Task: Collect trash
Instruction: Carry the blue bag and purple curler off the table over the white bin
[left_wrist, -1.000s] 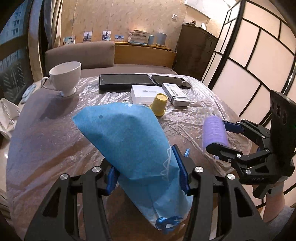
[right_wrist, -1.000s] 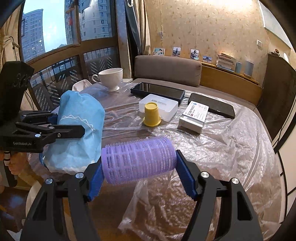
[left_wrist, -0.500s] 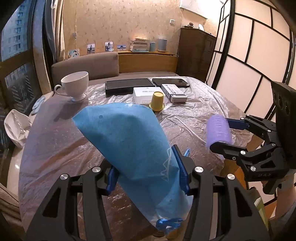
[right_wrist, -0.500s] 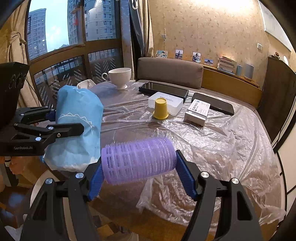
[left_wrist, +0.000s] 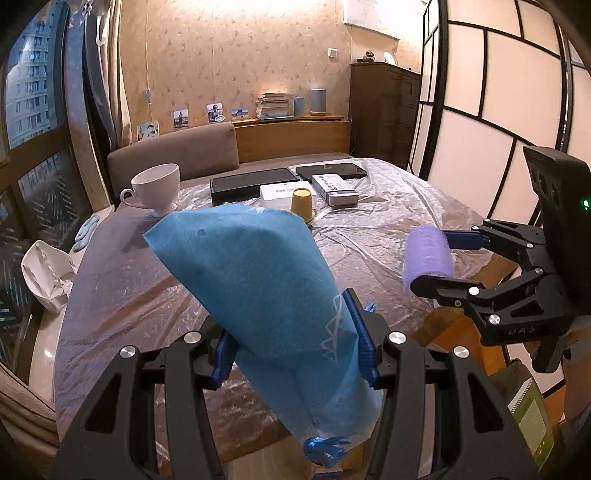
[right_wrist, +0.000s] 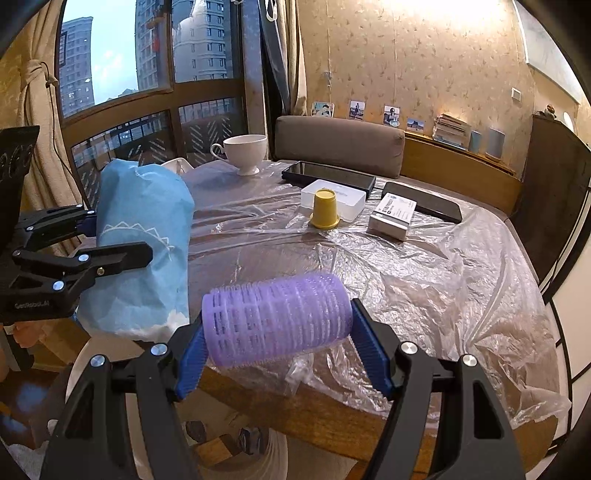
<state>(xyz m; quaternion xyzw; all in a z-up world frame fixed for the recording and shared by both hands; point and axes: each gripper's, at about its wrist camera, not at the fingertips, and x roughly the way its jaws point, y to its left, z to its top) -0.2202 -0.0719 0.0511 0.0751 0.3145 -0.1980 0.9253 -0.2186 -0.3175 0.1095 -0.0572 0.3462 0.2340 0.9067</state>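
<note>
1. The left tongs (left_wrist: 295, 339) were clamped part-way closed on a blue pouch (left_wrist: 258, 280), their blue pads pressing its two sides. The pouch was held up off the tabletop (left_wrist: 122, 280), nearer the camera than the yellow cup (left_wrist: 302, 199).
2. The right tongs (right_wrist: 277, 350) gripped a purple hair roller (right_wrist: 277, 321) by its two ends, the jaws standing moderately wide. It was held in the air over the near edge of the tabletop, well in front of the yellow cup.
3. The yellow cup stood upside down on the plastic sheet (right_wrist: 424, 266) covering the tabletop, just in front of a white box (right_wrist: 343, 199).
4. A white teacup (right_wrist: 245, 151) stood left of the yellow cup, well apart from it.
</note>
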